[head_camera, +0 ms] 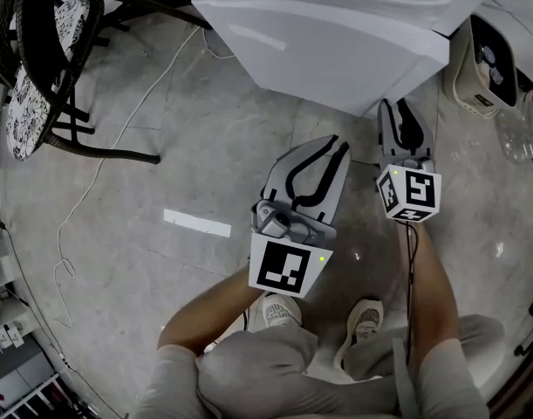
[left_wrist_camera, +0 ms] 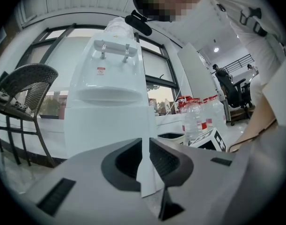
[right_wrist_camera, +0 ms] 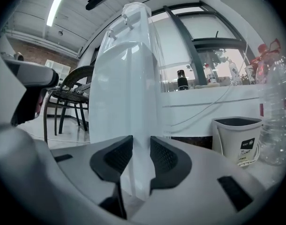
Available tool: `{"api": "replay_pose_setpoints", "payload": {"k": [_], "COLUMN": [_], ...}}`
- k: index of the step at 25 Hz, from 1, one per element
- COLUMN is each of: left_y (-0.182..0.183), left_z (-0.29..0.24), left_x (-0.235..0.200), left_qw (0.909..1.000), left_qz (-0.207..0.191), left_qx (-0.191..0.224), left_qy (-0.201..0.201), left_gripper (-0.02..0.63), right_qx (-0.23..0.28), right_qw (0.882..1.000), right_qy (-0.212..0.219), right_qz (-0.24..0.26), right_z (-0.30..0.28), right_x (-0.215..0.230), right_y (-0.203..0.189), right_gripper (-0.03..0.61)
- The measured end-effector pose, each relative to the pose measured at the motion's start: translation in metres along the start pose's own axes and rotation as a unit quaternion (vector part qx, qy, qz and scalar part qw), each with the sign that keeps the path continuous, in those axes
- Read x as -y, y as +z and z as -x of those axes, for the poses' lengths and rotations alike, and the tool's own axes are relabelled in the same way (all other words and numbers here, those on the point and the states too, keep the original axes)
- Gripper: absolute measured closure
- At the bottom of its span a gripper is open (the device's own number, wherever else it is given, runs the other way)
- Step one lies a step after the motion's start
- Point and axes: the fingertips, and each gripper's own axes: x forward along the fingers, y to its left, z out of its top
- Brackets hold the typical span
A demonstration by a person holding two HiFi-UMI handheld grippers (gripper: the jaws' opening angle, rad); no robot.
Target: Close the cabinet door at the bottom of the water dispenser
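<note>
Head view: a white water dispenser (head_camera: 336, 51) stands on the grey floor (head_camera: 161, 173) at top centre, with both tongs held low in front of it. Here the left tongs (head_camera: 338, 147) lie a little short of the dispenser's front. The right tongs (head_camera: 399, 105) reach up to its right-hand corner, tips just beside the body. A dark wicker chair (head_camera: 39, 68) stands at upper left and a white cable (head_camera: 118, 138) trails across the floor. A pale waste bin (head_camera: 462, 77) and clear water bottles (head_camera: 519, 133) stand to the right of the dispenser.

Left gripper view: the pads are drawn close, with only a narrow slit between them and nothing gripped. The dispenser's front fills the field beyond, with two taps (left_wrist_camera: 114, 50) above. Below them the lower cabinet front (left_wrist_camera: 105, 125) reads as one flat white face, its door seam too faint to trace.

Right gripper view: the pads stand moderately apart, with a vertical white edge of the dispenser showing in the gap. Neither pad is seen pressing on it, and whether that edge belongs to the cabinet door cannot be told
</note>
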Motion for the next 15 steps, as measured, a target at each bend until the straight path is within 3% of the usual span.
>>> {"api": "replay_pose_setpoints", "payload": {"k": [15], "left_y": [-0.007], "left_z": [0.002], "left_x": [-0.009], "left_qw": [0.9999], "left_qz": [0.009], "left_qx": [0.002], "left_qy": [0.010], "left_gripper": [0.560], "right_qx": [0.002], "right_qw": [1.000], "right_qy": [-0.004], "right_qz": [0.017], "right_z": [-0.019], "right_x": [0.013], "right_y": [0.004], "right_gripper": [0.451]}}
